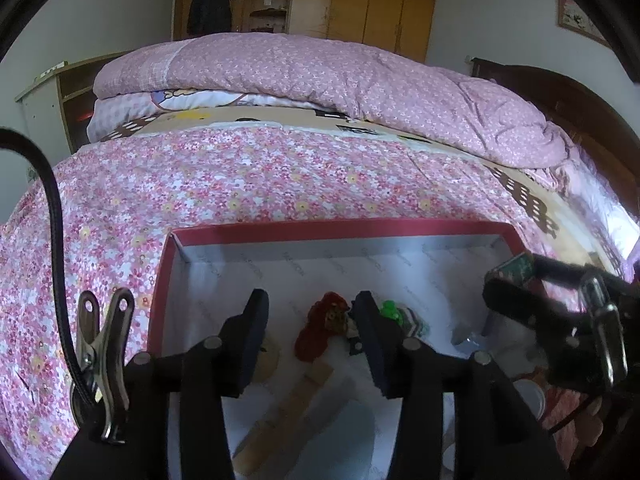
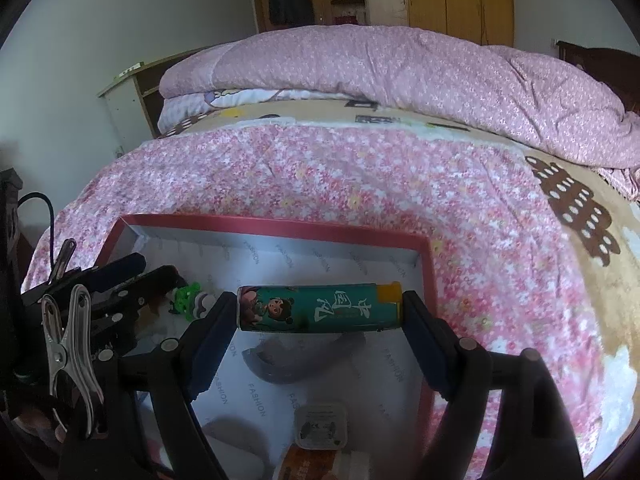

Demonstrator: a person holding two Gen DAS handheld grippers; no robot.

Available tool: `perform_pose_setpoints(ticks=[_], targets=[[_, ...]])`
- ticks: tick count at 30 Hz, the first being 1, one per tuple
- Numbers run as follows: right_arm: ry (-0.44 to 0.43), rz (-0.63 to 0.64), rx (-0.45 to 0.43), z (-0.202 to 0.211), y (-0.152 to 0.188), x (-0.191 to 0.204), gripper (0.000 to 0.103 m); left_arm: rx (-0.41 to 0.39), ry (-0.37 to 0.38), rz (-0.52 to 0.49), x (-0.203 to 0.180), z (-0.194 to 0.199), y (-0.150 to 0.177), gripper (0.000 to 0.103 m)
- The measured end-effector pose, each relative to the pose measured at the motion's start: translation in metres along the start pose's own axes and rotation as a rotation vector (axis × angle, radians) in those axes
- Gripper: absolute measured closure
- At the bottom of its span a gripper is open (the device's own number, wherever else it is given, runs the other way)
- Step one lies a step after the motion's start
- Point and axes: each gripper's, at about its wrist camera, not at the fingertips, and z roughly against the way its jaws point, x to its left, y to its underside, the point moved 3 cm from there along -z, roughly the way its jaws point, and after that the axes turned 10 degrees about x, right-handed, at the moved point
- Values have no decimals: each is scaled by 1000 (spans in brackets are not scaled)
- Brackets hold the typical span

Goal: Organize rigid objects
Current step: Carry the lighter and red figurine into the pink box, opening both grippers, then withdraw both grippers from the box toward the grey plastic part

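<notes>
A red box with a white inside [image 1: 340,227] [image 2: 276,222] lies on the bed. My right gripper [image 2: 320,312] is shut on a green lighter [image 2: 320,308] with a yellow cap, held crosswise above the box; it also shows in the left wrist view [image 1: 516,270]. My left gripper [image 1: 310,320] is open over the box, empty. Between its fingers lie a red figure [image 1: 320,328] and a wooden strip [image 1: 284,412]. A green toy [image 1: 390,312] [image 2: 188,294] sits beside them.
A white adapter [image 2: 320,426] and an orange packet [image 2: 308,462] lie in the box's near part. The flowered bedspread [image 1: 240,176] surrounds the box. A folded pink quilt [image 2: 400,68] lies at the back. A wardrobe [image 2: 456,0] stands behind.
</notes>
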Motion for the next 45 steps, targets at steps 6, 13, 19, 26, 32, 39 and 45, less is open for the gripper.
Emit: perform_pose_setpoints(ticks=[6,13,19,26,32,39,45], targets=[[7,-30,14,1,2,-7,20,-13,-11,-24,-5,7,3,52],[-15,-60,48,-5,4,-11,19,-9,-2,-22,-7,10,5,52],[-9,-30,31,-3,5,-4,14,7,4,-11,-7,11,9,52],[-23,-19,14,8,7,1,14,12,10,-1,-6,16,12,52],[-19,-15,2,22,14,2,14,3,20,5,-7,29,19,52],[-30,-27,-13,42,34,1,14,3,38,10,-11,47,33,52],[-24,-33,-4,54,62,-4,14,12,54,12,-17,60,50,52]])
